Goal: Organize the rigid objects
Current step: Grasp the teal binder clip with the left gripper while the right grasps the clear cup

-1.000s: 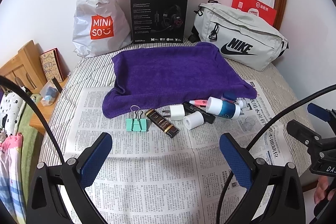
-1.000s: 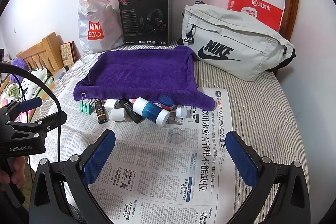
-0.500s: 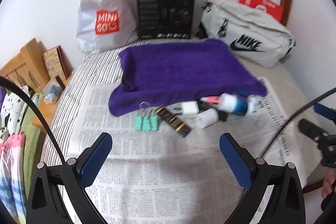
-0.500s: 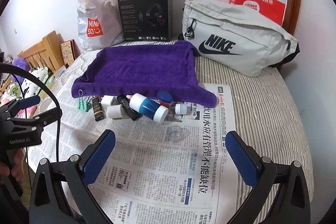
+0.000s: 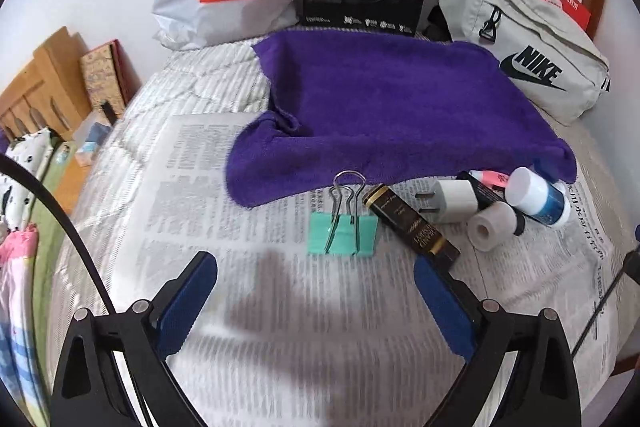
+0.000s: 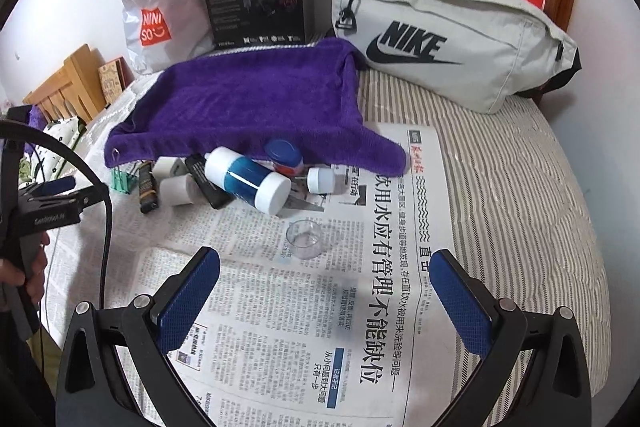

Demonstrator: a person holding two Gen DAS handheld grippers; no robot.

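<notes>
Left gripper (image 5: pixel 316 291) is hovering spread wide, facing the green binder clip (image 5: pixel 343 231) lying just below the purple towel (image 5: pixel 400 115). Right gripper (image 6: pixel 326 289) is gaping too, empty. Clip looks light, stiff; probably best pinched across its flat body.

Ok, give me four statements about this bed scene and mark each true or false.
1. The green binder clip lies on the newspaper. True.
2. The left gripper is shut on the binder clip. False: it is open and holds nothing.
3. The clear plastic cup sits on the purple towel. False: it sits on the newspaper, apart from the towel.
4. The right gripper is open and empty. True.
</notes>
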